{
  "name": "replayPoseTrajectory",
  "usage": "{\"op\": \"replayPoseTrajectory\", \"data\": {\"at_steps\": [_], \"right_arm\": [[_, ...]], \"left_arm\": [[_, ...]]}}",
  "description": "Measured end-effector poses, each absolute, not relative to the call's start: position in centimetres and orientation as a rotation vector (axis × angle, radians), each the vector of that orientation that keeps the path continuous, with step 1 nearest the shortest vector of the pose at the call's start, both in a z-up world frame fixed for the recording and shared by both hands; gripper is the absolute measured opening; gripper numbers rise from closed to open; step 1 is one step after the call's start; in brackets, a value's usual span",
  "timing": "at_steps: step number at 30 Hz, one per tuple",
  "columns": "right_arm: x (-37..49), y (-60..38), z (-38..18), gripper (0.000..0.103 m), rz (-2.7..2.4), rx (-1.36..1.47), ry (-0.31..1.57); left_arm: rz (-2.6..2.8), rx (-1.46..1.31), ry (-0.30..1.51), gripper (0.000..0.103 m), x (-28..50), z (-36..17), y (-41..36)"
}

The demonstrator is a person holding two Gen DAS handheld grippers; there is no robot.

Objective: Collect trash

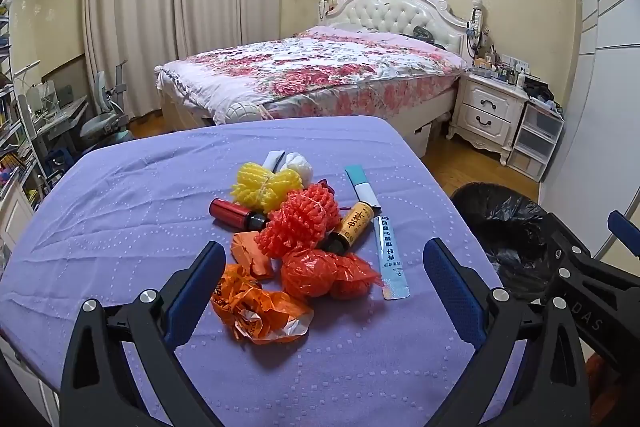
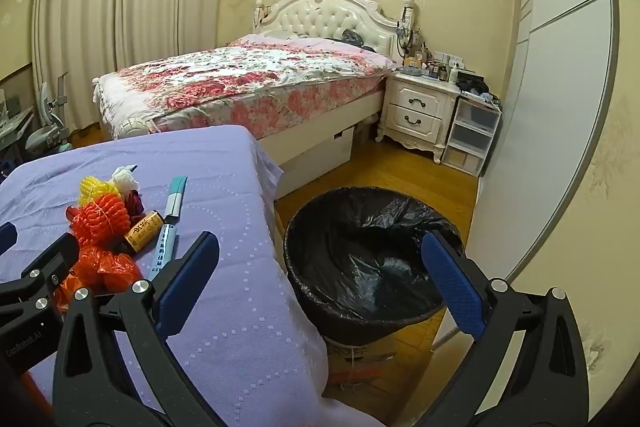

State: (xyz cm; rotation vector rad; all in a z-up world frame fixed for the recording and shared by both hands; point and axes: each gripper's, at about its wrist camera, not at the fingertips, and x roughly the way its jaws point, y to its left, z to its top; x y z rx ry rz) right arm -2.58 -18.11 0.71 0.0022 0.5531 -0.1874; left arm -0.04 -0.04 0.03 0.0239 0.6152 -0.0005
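Both grippers, left (image 1: 324, 263) and right (image 2: 320, 259), gape apart, holding nothing. Left hangs near the trash pile (image 1: 296, 227) on the table (image 1: 120, 207); right hangs above the bin (image 2: 360, 247).

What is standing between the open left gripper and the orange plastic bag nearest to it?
Nothing visible. The left gripper is open and the orange plastic bag lies right between its fingers on the purple tablecloth.

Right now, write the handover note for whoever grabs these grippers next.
Left gripper: open, empty, over the trash pile on the purple-covered table.
Right gripper: open, empty, facing the black-lined bin on the floor at the table's right.
Pile: orange bag, red bag, red net, yellow net, two small bottles, sachets.
Done: nothing visible in the bin.
Left: everything.
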Motion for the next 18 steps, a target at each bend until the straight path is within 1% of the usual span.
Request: {"op": "replayPoseTrajectory", "data": {"at_steps": [18], "right_arm": [[-2.3, -18.4, 0.4, 0.099, -0.202, 0.001, 0.571]], "left_arm": [[-0.002, 0.019, 0.612, 0.097, -0.3, 0.9, -0.5]]}}
